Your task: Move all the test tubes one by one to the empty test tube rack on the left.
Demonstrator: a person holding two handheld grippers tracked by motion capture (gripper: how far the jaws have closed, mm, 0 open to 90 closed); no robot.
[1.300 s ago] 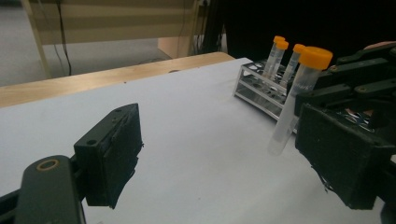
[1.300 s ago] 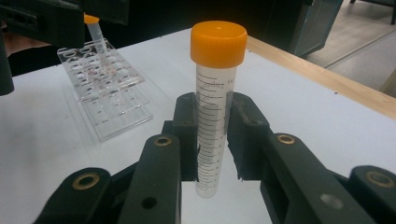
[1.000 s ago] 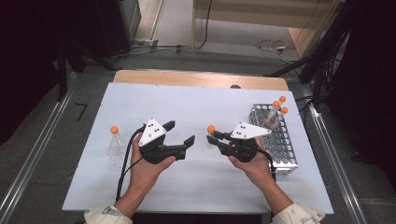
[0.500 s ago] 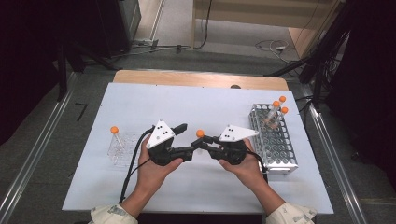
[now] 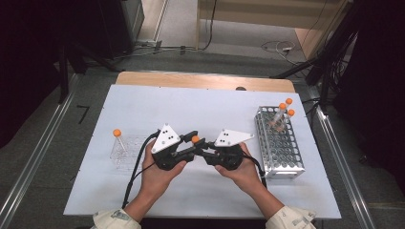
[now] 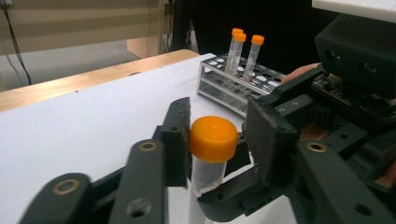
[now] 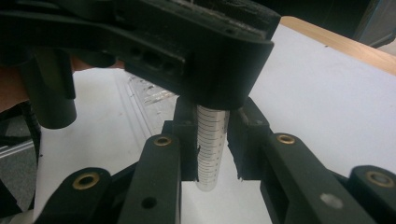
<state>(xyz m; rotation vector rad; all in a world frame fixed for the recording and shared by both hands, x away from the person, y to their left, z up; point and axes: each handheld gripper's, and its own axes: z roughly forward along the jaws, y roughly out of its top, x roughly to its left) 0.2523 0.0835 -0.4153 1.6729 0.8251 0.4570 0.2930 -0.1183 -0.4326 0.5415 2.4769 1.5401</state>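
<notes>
High view: we see the left gripper [image 5: 188, 147] and right gripper [image 5: 206, 151] meeting near the tabletop's [image 5: 191, 102] middle over one orange-capped tube [image 5: 195, 139]; three more stand in the metal rack [image 5: 282, 143] by the right edge, one in the clear rack [image 5: 125, 151] toward the left edge. We judge a hand-over under way, release pending. Left gripper view: jaws flank the cap, the left one touching; grip uncertain. Right gripper view: jaws clamp the graduated, translucent barrel.

Orange cap [image 6: 213, 138] on clear, black-graduated tube [image 7: 211, 145]; black tongs; seemingly silver rack [image 5: 280, 142].
</notes>
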